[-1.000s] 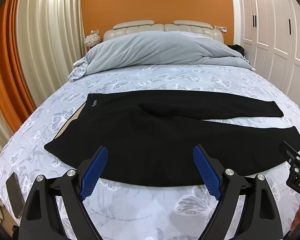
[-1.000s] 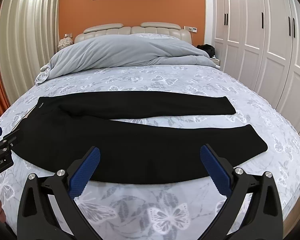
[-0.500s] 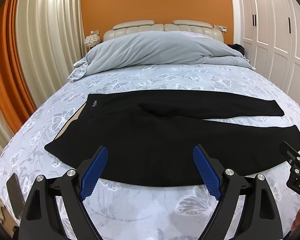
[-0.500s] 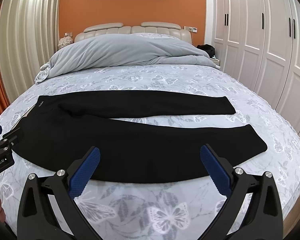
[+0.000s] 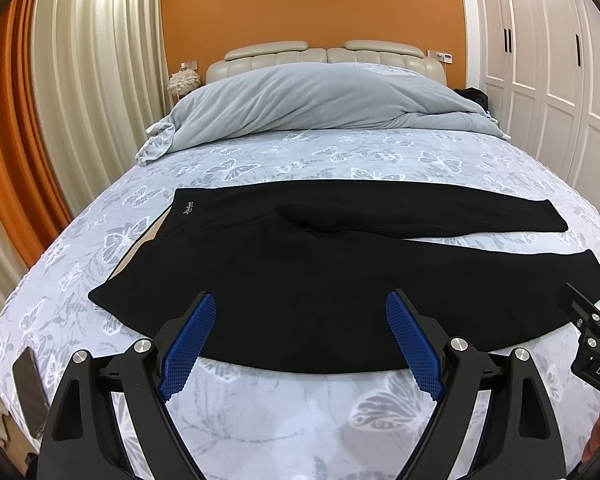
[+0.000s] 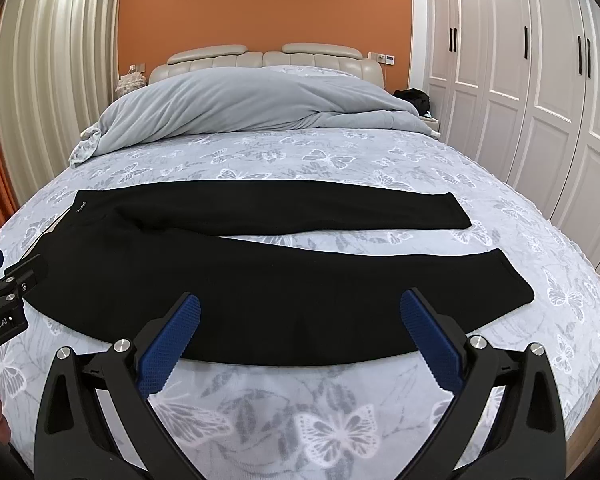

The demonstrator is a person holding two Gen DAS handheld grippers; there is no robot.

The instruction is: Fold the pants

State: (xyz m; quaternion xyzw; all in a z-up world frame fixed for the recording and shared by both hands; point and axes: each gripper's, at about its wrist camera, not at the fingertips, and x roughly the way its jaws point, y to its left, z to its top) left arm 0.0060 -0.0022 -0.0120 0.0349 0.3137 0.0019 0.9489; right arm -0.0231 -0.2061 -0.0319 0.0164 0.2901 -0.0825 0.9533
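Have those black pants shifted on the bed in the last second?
No. The pants lie in the same spot against the butterfly sheet and grey duvet.

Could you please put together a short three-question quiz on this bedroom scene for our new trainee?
1. True or false: the black pants are already folded in half on the bed.
2. Which end of the pants lies toward the left claw: A) the waistband, B) the leg cuffs, C) neither?
3. Fill in: the grey ______ is bunched up near the headboard.

Key
1. False: the pants lie flat, both legs spread apart across the bed.
2. A: the waistband is on the left, and the cuffs point toward the wardrobe side, nearer the right claw. Both claws are open and hold nothing.
3. Duvet.
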